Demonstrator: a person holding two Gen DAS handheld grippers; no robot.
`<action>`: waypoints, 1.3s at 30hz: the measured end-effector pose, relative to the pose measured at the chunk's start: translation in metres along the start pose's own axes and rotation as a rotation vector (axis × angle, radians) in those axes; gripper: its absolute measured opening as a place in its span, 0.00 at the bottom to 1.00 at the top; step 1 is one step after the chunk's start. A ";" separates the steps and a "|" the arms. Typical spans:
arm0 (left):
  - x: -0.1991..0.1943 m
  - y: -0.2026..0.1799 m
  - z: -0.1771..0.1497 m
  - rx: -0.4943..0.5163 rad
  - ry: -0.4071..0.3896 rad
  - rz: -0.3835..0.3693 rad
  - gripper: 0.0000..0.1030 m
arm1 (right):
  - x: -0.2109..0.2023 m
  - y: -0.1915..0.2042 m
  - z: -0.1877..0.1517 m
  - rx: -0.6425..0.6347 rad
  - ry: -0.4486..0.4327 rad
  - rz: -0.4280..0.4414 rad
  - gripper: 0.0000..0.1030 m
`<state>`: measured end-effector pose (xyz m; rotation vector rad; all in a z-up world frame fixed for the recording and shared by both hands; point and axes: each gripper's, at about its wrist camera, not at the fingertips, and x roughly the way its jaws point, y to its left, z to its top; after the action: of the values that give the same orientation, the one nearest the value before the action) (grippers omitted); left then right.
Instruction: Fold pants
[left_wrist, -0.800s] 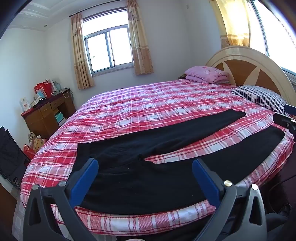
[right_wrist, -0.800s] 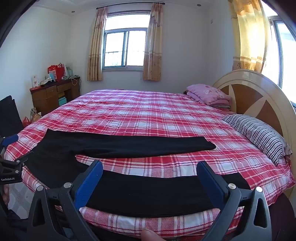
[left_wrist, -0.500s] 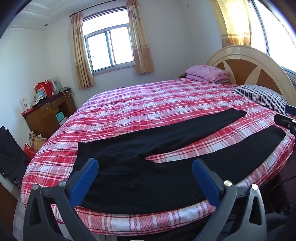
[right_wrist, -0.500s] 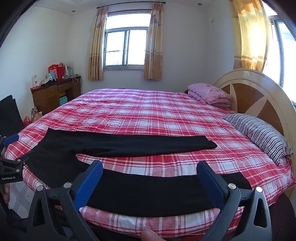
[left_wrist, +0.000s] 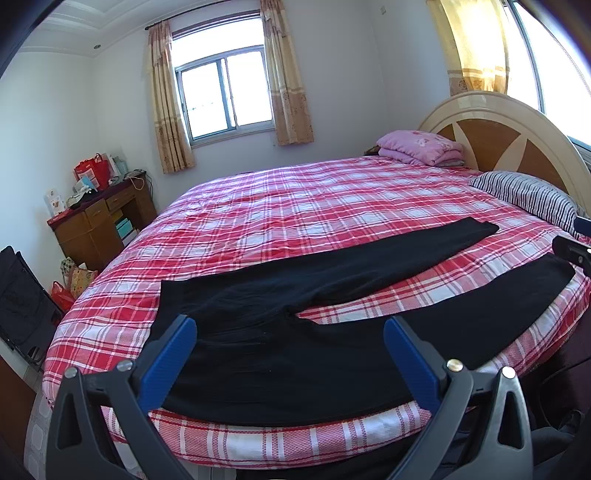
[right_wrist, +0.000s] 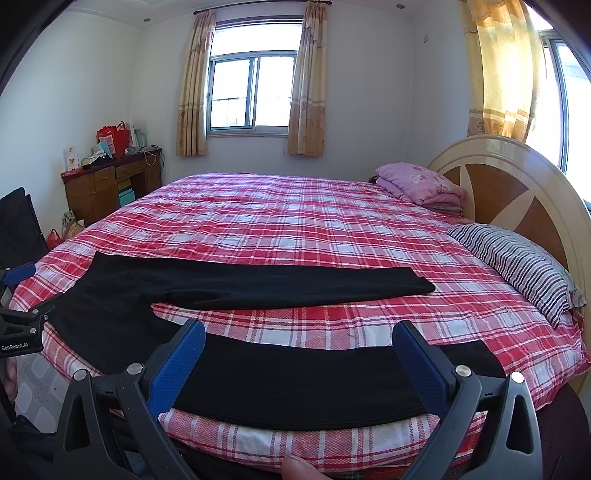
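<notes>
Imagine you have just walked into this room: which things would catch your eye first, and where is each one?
The black pants come first, spread flat along the near edge of the red plaid bed, legs parted in a V and pointing toward the headboard side. Next, the round cream-and-brown headboard at right, with a striped pillow before it. Both claws, left claw and right claw, hover open above the pants.

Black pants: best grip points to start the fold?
Take the near leg of the black pants by its bed-edge side, left gripper at the waist, right gripper toward the cuff. They lie flat, legs spread, both grippers open above that edge.
</notes>
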<state>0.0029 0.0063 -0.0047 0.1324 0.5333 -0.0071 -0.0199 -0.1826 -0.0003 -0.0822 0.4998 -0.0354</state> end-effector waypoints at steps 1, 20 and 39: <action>0.000 0.000 0.000 0.000 0.001 0.001 1.00 | 0.000 0.000 0.000 0.000 0.001 0.000 0.99; 0.002 0.007 0.000 -0.014 0.009 0.011 1.00 | 0.001 0.002 -0.001 -0.006 0.007 0.001 0.99; 0.006 0.013 0.001 -0.023 0.023 0.017 1.00 | 0.003 0.006 -0.003 -0.016 0.017 0.005 0.99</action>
<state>0.0088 0.0188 -0.0051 0.1142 0.5553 0.0172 -0.0188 -0.1773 -0.0045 -0.0967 0.5169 -0.0272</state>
